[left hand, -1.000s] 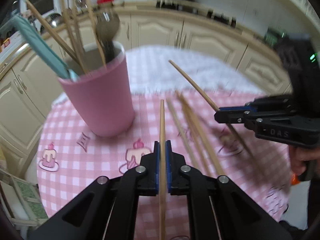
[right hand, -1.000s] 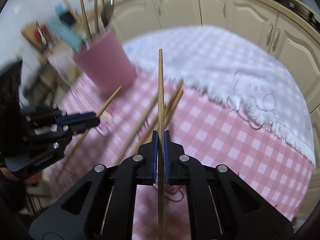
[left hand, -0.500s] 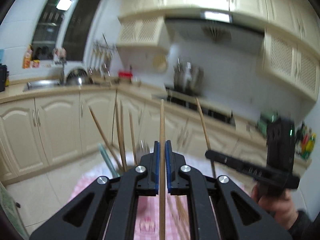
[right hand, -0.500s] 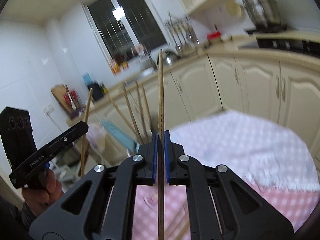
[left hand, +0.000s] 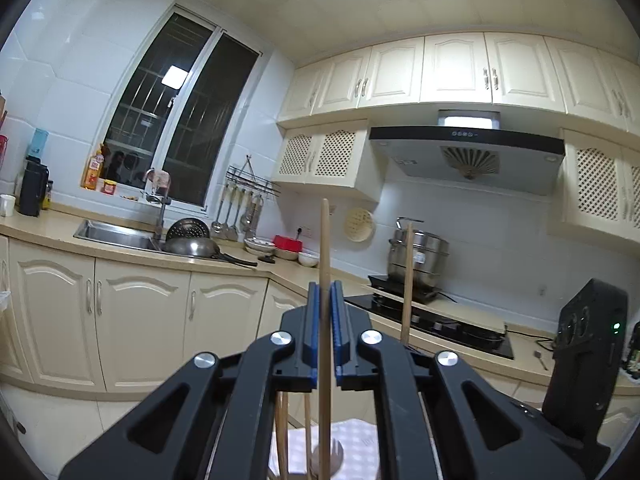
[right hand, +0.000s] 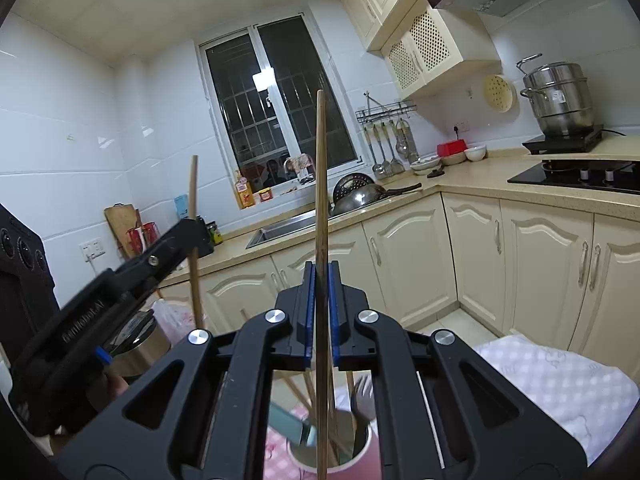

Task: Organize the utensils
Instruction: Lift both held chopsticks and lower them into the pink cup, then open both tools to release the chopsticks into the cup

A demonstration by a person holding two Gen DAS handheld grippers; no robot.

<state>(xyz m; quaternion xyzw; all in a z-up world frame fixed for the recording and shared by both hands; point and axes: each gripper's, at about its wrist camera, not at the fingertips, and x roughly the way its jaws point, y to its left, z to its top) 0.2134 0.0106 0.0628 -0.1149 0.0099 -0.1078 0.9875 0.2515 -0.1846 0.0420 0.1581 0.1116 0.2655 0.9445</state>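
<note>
My left gripper (left hand: 325,292) is shut on a wooden chopstick (left hand: 324,240) held upright. My right gripper (right hand: 321,276) is shut on another chopstick (right hand: 320,168), also upright, its lower end over the pink cup (right hand: 360,460). The cup holds several chopsticks, a teal-handled utensil (right hand: 292,424) and a fork (right hand: 362,390). In the right wrist view the left gripper (right hand: 188,236) stands to the left with its chopstick (right hand: 193,200). In the left wrist view the right gripper's chopstick (left hand: 407,280) stands to the right, and the cup's contents show below my fingers.
The pink checked tablecloth (right hand: 560,380) with a white cloth shows below. Kitchen counter with sink (left hand: 116,236), wok (left hand: 196,246), steamer pot (left hand: 416,256) and hob (left hand: 452,328) lies beyond. Cream cabinets run under the counter.
Both grippers have tilted up from the table until their chopsticks stand vertical, and have moved above the pink cup. Both stay shut on their chopsticks.
</note>
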